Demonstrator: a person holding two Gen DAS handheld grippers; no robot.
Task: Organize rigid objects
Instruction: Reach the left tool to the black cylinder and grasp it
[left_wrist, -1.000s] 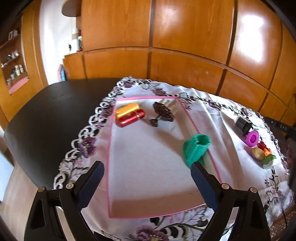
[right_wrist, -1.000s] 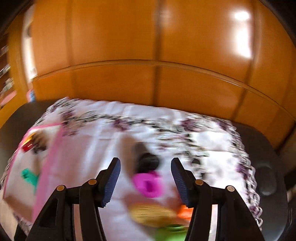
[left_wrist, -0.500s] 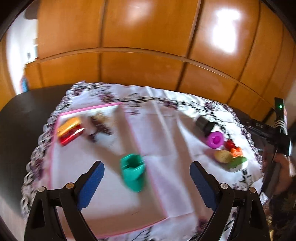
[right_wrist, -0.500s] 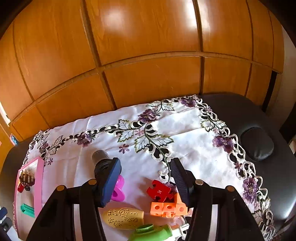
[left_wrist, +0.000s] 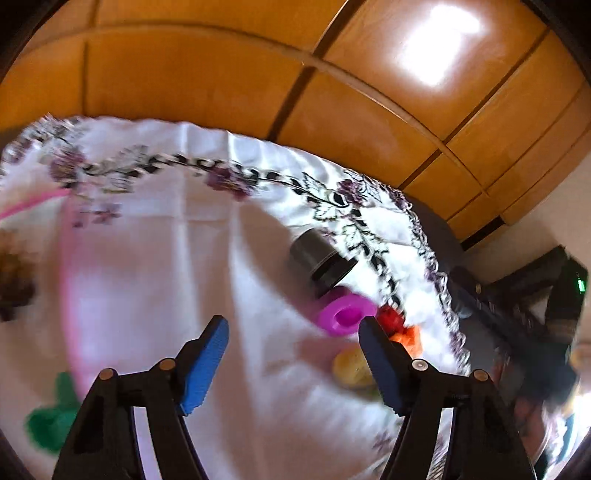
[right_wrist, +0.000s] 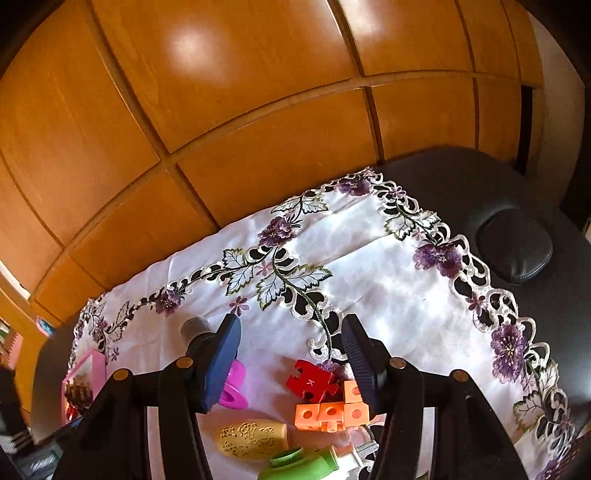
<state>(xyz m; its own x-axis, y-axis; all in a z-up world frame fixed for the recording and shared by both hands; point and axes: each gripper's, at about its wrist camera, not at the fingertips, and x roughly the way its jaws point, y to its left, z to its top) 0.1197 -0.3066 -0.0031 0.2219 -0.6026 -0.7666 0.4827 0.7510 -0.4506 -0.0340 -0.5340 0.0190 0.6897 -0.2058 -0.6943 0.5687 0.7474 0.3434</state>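
Both tools, left (left_wrist: 293, 332) and right (right_wrist: 291, 341), gape empty; the right should straddle the red puzzle piece (right_wrist: 310, 380) squarely before closing.

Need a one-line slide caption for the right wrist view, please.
Open right gripper above a red puzzle piece, orange blocks, yellow vase and pink ring on embroidered cloth.

We see a white cloth (right_wrist: 373, 266) with purple flowers, a red puzzle piece (right_wrist: 312, 380), orange cubes (right_wrist: 332, 408), a magenta ring (left_wrist: 345, 312), and a yellow case (right_wrist: 253, 439).
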